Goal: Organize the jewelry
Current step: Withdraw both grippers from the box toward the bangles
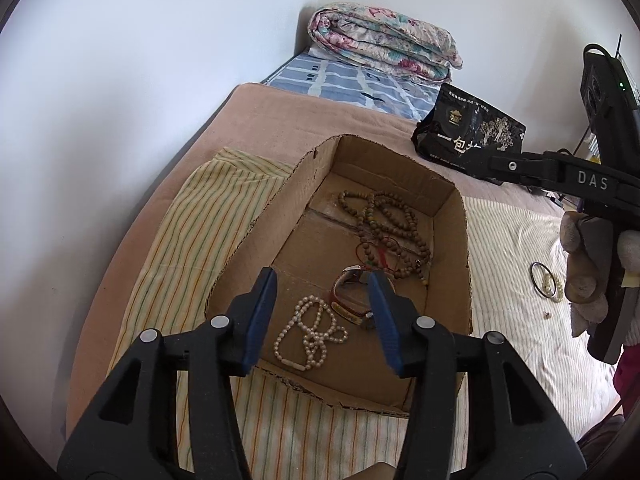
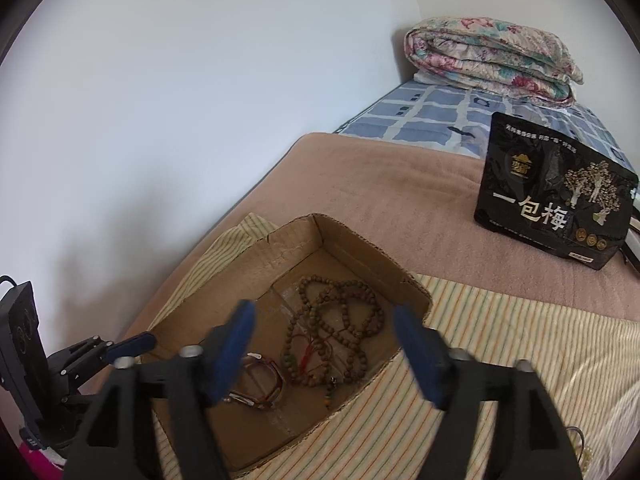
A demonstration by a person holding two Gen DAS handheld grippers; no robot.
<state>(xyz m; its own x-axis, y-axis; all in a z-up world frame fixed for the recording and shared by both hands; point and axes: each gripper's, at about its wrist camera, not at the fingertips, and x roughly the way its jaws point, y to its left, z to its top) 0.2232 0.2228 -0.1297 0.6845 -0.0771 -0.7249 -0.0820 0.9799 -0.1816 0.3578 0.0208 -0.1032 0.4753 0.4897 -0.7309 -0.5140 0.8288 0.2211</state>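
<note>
Reading "一包梅", black pouch (image 2: 554, 196)

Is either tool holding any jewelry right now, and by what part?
No. The left tool and right tool are both open and empty above the cardboard box.

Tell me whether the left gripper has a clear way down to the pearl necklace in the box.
Probably yes. The left gripper is open and empty above the cardboard box, the pearl necklace lies uncovered on the floor between its fingers, and the watch sits just beside it.
</note>
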